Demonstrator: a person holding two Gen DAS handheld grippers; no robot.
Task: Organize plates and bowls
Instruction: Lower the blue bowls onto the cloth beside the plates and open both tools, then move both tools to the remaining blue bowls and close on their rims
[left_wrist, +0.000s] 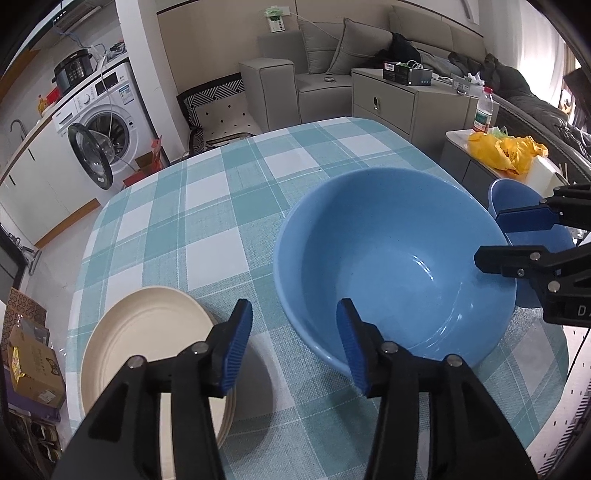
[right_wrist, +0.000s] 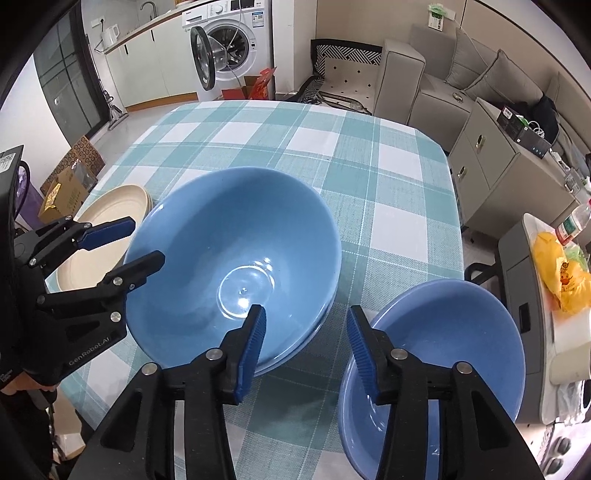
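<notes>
Fingers of the right gripper (right_wrist: 304, 343) spread apart, empty, over bare checked tabletop (right_wrist: 369, 177). Small blue ceramic bowl (right_wrist: 461, 332) sits just right of them, rim beside the right finger; stacked large blue bowls (right_wrist: 236, 258) just left. Left gripper (left_wrist: 293, 339) also agape, between large bowls and cream round plates (left_wrist: 147, 332). Right hand is nearer the small bowl; probably its grasp.

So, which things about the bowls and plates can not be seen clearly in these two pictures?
- Cream plates: their number; left wrist view, the left gripper covers the stack's near side.
- Large blue bowls: stack count unclear; right wrist view shows only rims.
- Small blue bowl: near rim hidden by the right gripper.
</notes>
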